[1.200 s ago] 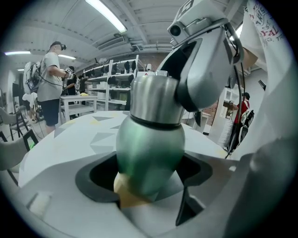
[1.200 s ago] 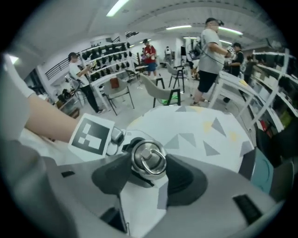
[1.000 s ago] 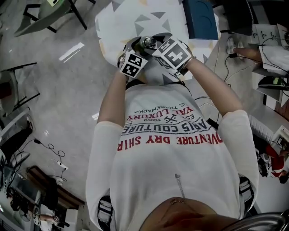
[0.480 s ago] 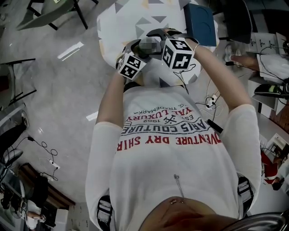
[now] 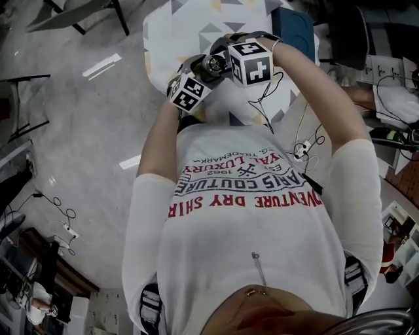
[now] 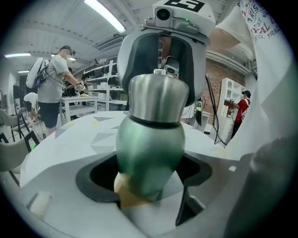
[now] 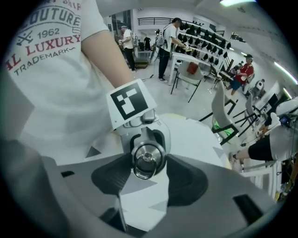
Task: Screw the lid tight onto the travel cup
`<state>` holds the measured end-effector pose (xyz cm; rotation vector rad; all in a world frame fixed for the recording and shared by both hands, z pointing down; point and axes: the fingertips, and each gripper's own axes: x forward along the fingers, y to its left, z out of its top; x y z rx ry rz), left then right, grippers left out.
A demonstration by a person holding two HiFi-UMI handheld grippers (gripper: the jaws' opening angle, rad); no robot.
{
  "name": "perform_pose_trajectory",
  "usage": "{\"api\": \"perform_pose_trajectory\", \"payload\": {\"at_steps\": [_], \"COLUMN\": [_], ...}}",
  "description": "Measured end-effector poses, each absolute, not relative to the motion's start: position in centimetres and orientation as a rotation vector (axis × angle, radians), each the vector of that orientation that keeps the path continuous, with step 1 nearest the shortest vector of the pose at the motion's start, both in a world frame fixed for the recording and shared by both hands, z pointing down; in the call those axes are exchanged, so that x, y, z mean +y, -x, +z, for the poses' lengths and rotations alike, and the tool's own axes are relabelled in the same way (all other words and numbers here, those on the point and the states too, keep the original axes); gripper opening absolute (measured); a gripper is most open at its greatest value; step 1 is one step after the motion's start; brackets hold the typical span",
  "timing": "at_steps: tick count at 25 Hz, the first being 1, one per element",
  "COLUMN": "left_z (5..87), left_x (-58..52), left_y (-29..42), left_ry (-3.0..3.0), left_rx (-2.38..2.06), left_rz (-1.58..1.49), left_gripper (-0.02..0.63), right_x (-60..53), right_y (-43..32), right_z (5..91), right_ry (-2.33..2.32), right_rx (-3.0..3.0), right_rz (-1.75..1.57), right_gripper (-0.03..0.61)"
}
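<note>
I hold a green travel cup (image 6: 149, 148) with a steel lid (image 6: 158, 100) in the air over a white patterned table (image 5: 196, 26). My left gripper (image 6: 149, 181) is shut on the cup's lower body. In the right gripper view the lid (image 7: 148, 158), with its small ring, sits end-on between the dark pads (image 7: 109, 179). My right gripper (image 7: 148, 169) is closing, and its pads touch the lid's two sides. In the head view both grippers meet at the cup (image 5: 213, 63), left gripper (image 5: 201, 70) below, right gripper (image 5: 221, 55) above.
A dark blue box (image 5: 291, 26) lies on the table's far right corner. Cables (image 5: 308, 141) hang off to the right beside my arm. A chair frame (image 5: 85, 13) stands at the far left. People work at tables and shelves (image 7: 186, 42) behind.
My right gripper has turned around the lid and shifted slightly away from me, its marker cube now showing a different face. The left gripper and the cup have hardly moved.
</note>
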<state>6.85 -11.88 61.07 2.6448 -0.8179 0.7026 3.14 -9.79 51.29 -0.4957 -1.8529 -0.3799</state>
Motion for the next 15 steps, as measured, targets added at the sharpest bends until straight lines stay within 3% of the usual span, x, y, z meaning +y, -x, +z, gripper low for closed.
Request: {"api": "perform_pose_trajectory", "payload": {"at_steps": [15], "left_z": [61.1], "left_x": [-11.95], "left_y": [-6.62], "left_ry": [-2.641], "left_rx": [-0.81], "left_rz": [0.701], "left_gripper": [0.386], "right_x": [-10.58], "right_y": [-2.6], "right_z": [51.21], "right_ry": [0.042], "right_rx": [-2.024], "right_rz": [0.001], "right_gripper": [0.238]}}
